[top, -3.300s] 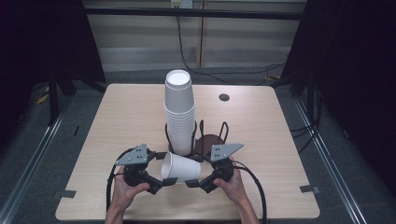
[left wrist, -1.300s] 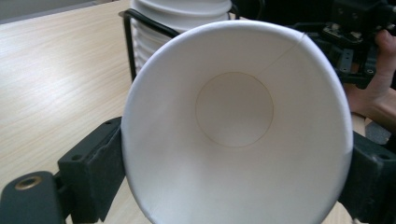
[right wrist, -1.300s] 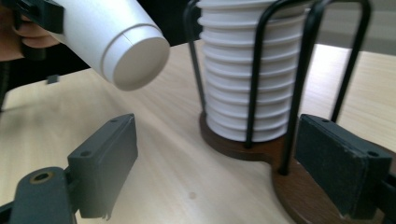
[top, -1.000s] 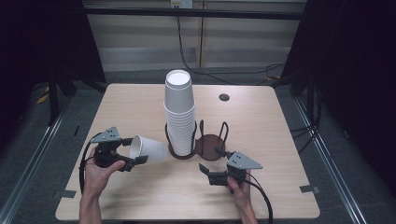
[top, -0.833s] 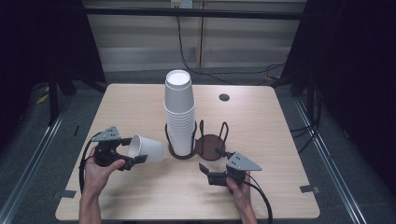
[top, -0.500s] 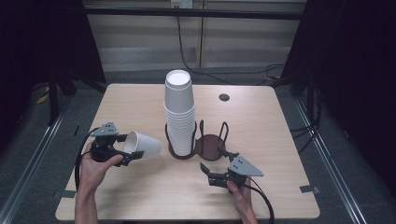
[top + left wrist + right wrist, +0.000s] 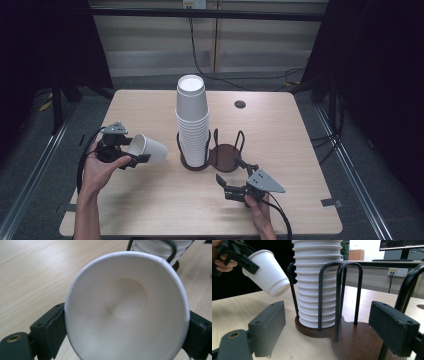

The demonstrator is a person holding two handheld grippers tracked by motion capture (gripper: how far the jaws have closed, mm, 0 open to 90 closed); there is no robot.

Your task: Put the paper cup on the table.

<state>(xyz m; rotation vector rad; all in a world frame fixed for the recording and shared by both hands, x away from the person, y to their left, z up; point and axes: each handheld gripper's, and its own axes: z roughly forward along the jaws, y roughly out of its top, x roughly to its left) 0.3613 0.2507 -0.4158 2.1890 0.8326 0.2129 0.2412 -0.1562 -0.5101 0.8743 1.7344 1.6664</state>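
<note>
A white paper cup (image 7: 150, 149) (image 7: 125, 307) is tipped on its side above the table's left half, mouth toward my left gripper (image 7: 134, 152) (image 7: 125, 337), which is shut on its rim. The jaws have just eased open slightly, with the cup still between them. In the right gripper view the same cup (image 7: 268, 272) hangs at the upper left. A tall stack of white cups (image 7: 192, 120) (image 7: 319, 282) stands in one ring of a dark wire holder (image 7: 225, 155) (image 7: 359, 340). My right gripper (image 7: 230, 172) (image 7: 327, 322) is open in front of the holder's empty ring, with nothing between its fingers.
A small dark round hole (image 7: 240, 104) sits in the wooden table (image 7: 300, 150) at the back right. Cables trail from both grippers toward the front edge. Dark floor and rails flank the table on both sides.
Since the earliest frame the right gripper has let go of the cup and drawn back right. Over the last second the left hand carried the cup slightly left and up.
</note>
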